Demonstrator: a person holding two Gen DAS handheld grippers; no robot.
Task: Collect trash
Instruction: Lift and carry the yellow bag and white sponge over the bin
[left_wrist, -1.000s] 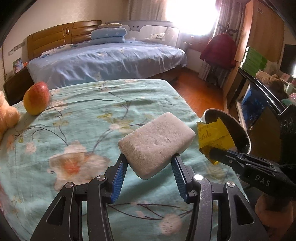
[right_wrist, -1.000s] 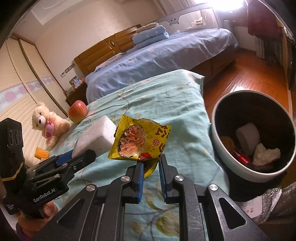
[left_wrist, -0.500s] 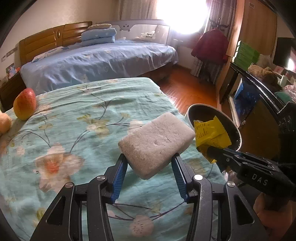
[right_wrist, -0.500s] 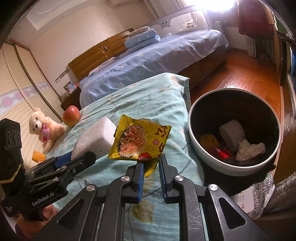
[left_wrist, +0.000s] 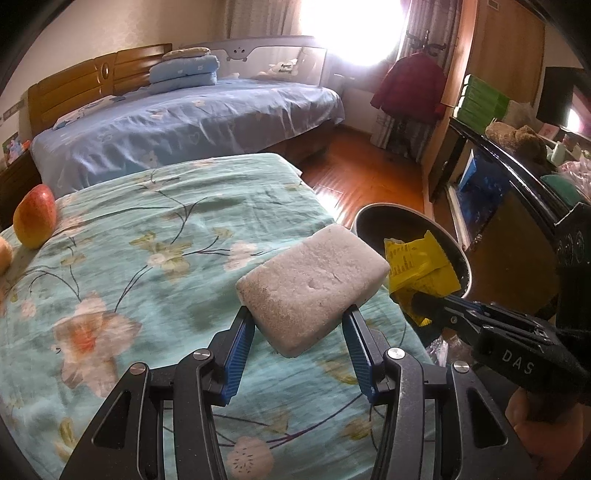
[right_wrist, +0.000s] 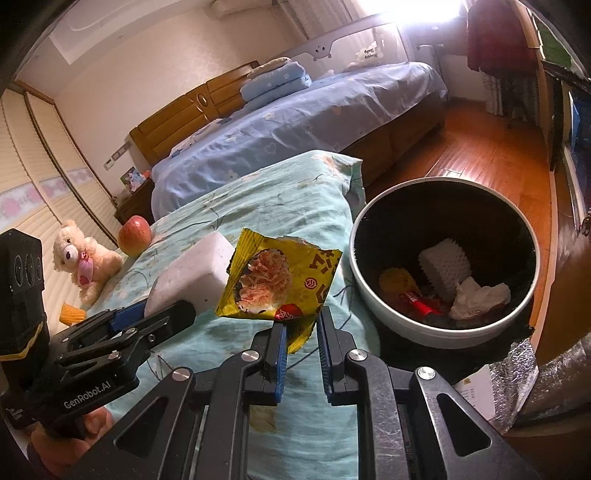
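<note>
My left gripper (left_wrist: 298, 325) is shut on a white foam block (left_wrist: 312, 286) and holds it above the green floral bed cover. My right gripper (right_wrist: 300, 325) is shut on a yellow snack wrapper (right_wrist: 280, 275); the wrapper also shows in the left wrist view (left_wrist: 419, 269), at the near rim of the trash bin (left_wrist: 463, 258). In the right wrist view the round bin (right_wrist: 373, 306) stands right of the bed and holds a white brush-like piece (right_wrist: 445, 267), crumpled tissue (right_wrist: 478, 297) and red and yellow wrappers. The foam block (right_wrist: 192, 271) is left of the wrapper.
A red apple (left_wrist: 35, 218) lies on the bed's far left, with a teddy bear (right_wrist: 83, 256) and an orange piece (right_wrist: 72, 314) near it. A blue bed (left_wrist: 192, 122) stands behind. A dark cabinet (left_wrist: 517, 192) is on the right, past the wooden floor (right_wrist: 480, 155).
Both grippers have moved right toward the bin with their loads. The bin looks larger and nearer, and the apple has slid left in the left wrist view.
</note>
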